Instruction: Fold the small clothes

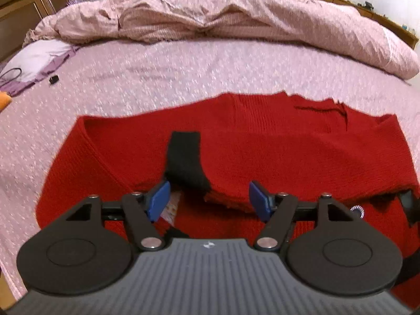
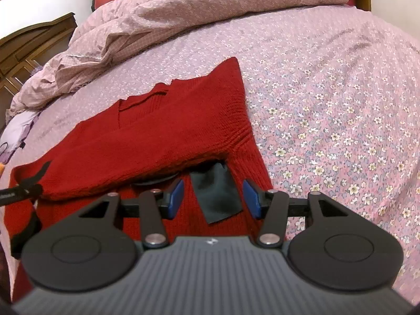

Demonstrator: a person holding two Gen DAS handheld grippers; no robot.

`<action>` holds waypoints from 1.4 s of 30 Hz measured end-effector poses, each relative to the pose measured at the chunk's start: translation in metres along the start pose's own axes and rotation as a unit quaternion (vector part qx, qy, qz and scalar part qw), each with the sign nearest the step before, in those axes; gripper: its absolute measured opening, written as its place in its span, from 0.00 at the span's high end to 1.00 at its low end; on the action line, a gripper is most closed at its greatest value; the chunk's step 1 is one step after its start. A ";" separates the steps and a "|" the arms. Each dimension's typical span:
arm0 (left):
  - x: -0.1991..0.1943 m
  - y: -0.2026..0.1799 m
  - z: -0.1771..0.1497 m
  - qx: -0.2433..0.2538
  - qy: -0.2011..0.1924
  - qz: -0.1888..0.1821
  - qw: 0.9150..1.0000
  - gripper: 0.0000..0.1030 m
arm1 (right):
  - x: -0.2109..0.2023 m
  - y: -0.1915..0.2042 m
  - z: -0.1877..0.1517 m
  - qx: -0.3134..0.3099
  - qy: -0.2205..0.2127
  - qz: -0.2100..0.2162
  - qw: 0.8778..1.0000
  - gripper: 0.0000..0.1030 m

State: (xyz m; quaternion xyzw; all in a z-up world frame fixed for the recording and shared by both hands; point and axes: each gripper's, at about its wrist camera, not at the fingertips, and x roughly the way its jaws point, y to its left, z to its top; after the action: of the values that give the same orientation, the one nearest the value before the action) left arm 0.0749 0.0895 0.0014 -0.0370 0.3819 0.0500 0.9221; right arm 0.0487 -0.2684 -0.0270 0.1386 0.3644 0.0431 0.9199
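Right now, through my left wrist camera, my left gripper point(image 1: 208, 200) hangs over the red sweater point(image 1: 236, 144), which lies on the pink floral bedsheet point(image 1: 157, 78). My two blue pads point(image 1: 158, 200) are spread wide and press on nothing. Between them, toward twelve o'clock, a black strip of fabric point(image 1: 185, 157) lies on the red knit, and a ragged red edge runs just under the gap. At about seven o'clock of the left pad a small printed label point(image 1: 172, 206) peeks out. At three o'clock, by the sweater's edge, a shiny round button or snap point(image 1: 357, 211) shows beside some dark strapping; I cannot tell which. A rumpled pink duvet point(image 1: 223, 13) fills twelve o'clock, and at nine o'clock a pale purple cloth point(image 1: 39, 60) and a small black object point(image 1: 54, 79) sit on the sheet.

Next, through my right wrist camera, my right gripper point(image 2: 212, 198) also points down at the sweater point(image 2: 147, 136), which runs from eleven o'clock to six o'clock with a folded sleeve lying across its body. My pads point(image 2: 176, 197) stand apart, touching nothing. A dark green-grey flap of cloth point(image 2: 218, 194) pokes out from under the folded sleeve and lies in the gap between them, clear of both pads. The flowered sheet point(image 2: 341, 131) spreads out at three o'clock, and the duvet point(image 2: 183, 13) is heaped at twelve.
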 end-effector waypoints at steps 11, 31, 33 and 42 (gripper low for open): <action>0.031 0.019 0.029 -0.002 -0.012 -0.001 1.000 0.27 | 0.000 0.003 0.019 -0.014 -0.015 -0.001 1.000 0.48; 0.098 0.036 0.036 -0.017 0.023 -0.034 0.999 0.27 | 0.060 -0.014 0.067 -0.006 0.000 -0.007 1.000 0.40; 0.101 0.036 0.036 -0.020 0.025 -0.036 0.999 0.27 | 0.068 -0.014 0.070 -0.008 0.003 -0.009 1.000 0.40; 0.104 0.034 0.037 -0.014 0.016 -0.041 0.999 0.26 | 0.097 -0.018 0.079 -0.003 0.009 -0.005 1.000 0.40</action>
State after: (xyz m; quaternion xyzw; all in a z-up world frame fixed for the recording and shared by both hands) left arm 0.1696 0.1336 -0.0474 -0.0665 0.3942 0.0172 0.9165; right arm 0.1731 -0.2861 -0.0408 0.1332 0.3735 0.0410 0.9171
